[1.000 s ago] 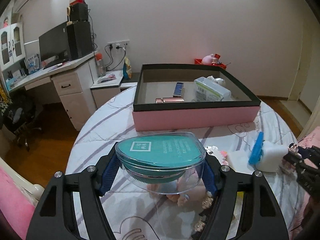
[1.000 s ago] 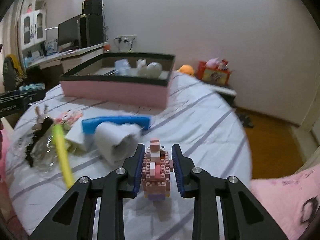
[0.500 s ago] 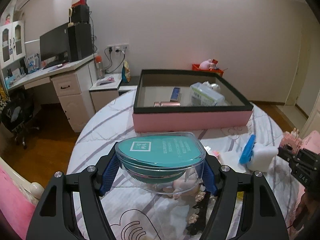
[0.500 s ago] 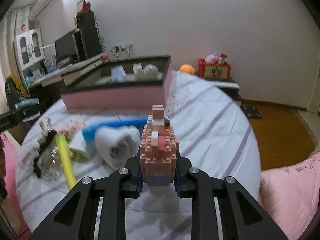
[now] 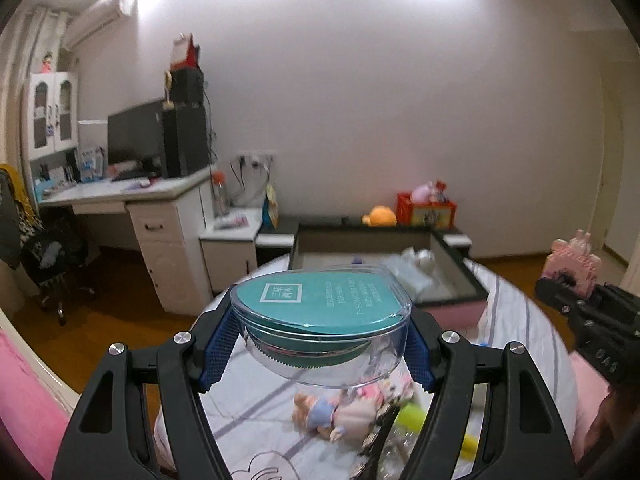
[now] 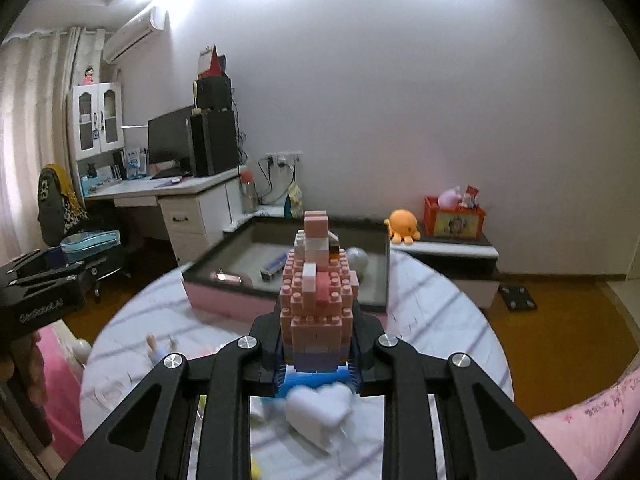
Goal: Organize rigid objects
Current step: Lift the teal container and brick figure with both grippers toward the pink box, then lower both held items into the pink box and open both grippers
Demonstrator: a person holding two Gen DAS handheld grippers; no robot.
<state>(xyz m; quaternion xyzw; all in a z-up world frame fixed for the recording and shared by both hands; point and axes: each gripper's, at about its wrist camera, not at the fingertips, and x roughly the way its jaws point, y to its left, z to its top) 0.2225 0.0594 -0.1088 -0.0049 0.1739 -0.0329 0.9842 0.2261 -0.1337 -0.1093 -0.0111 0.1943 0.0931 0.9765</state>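
Between the left gripper's (image 5: 320,344) blue pads sits a clear plastic case (image 5: 322,320), clamped; its teal label carries a white square logo and small print too blurred to read. Its right-hand twin (image 6: 316,354) is clamped on a pink brick figure (image 6: 318,296). Ahead on the striped round bed (image 6: 436,320) lies a pink tray (image 5: 452,312); a doll (image 5: 324,416) lies below.

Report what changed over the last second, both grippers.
The right gripper closed on the pink brick figure and lifted it off the bed. The left gripper rose too, still clamping the clear teal-lidded case. The pink tray and remaining toys stayed put.
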